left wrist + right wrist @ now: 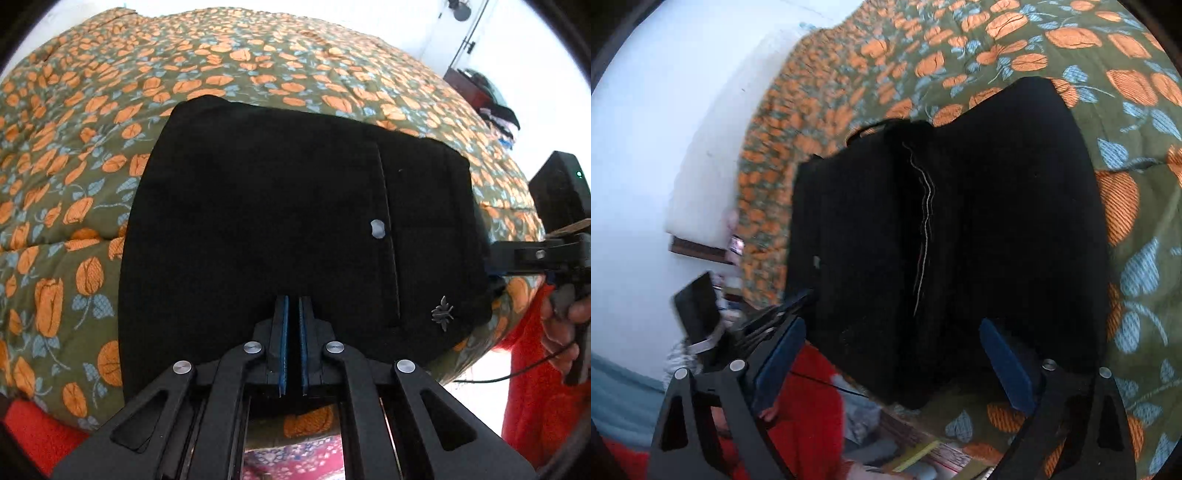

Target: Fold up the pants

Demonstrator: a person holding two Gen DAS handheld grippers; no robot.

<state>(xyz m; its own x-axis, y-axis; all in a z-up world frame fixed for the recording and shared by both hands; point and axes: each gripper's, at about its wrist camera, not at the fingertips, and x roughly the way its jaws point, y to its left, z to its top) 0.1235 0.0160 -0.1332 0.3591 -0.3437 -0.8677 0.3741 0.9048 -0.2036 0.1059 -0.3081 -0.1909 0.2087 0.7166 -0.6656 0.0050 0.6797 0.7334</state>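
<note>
The black pants [258, 221] lie folded into a compact block on the floral bedspread [74, 147], with a back pocket, a grey button and a small metal emblem facing up. My left gripper [292, 301] hovers over the pants' near edge with its blue pads nearly together and nothing seen between them. My right gripper [495, 258] shows at the pants' right edge. In the right wrist view the pants [942, 240] fill the middle, and my right gripper [892, 326] is open wide, its fingers spread across the pants' near end.
The bedspread [1126, 110] is green with orange flowers and reaches the bed's near edge. A white wall [665, 110] stands beyond the bed. A person's red sleeve [535, 369] is at the right, and a dark cabinet [465, 88] stands at the far right.
</note>
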